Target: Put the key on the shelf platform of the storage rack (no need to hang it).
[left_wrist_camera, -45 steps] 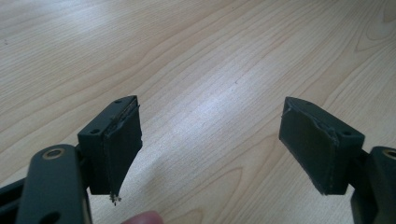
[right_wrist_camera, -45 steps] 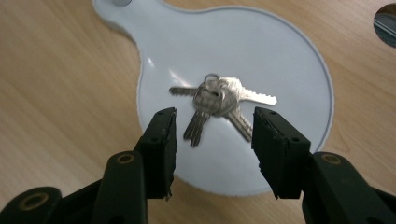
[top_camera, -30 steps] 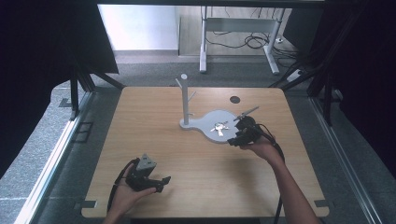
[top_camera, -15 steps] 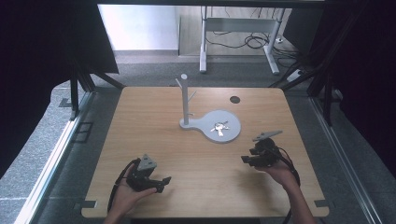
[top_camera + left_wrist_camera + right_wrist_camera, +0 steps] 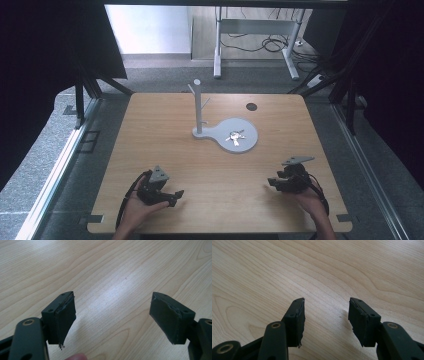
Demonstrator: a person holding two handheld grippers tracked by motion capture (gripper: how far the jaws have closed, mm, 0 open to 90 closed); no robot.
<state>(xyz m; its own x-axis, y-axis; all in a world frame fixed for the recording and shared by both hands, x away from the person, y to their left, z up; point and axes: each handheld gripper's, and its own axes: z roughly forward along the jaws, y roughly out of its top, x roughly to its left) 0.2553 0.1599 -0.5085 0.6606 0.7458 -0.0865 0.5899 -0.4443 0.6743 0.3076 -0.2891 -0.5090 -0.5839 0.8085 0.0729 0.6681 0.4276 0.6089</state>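
On the round grey dish of the stand [image 5: 245, 142], just beside the foot of the upright post [image 5: 198, 107], the bunch of keys [image 5: 235, 136] is lying flat, with nothing gripping it and none of it hanging on the pegs of that post; from how things are lying, I am judging that the keys are at rest in the dish and both hands are sitting off to the near side, so this is either the close of a placing step or the pause ahead of a fresh pick.

Nearer the person than the stand and to its right, the right tool [image 5: 274, 183] is resting low over the surface [image 5: 165, 130], well apart from the dish; in the right gripper view its jaws are standing partly open with only bare wood grain between them, so it is carrying nothing.

Nearer the person than the stand and to its left, the left tool [image 5: 176, 195] is likewise sitting low, its jaws spread wide and empty in the left gripper view; a fingertip is peeking in at the bottom edge there.

If the keys are to go onto a peg, the next move is calling for one open tool to travel up to the dish, drop around the ring or a key blade lying flat, and close gently; thin flat metal on a smooth dish is likely to slide.

A small dark disc [image 5: 251, 106] is lying beyond the stand to its right.
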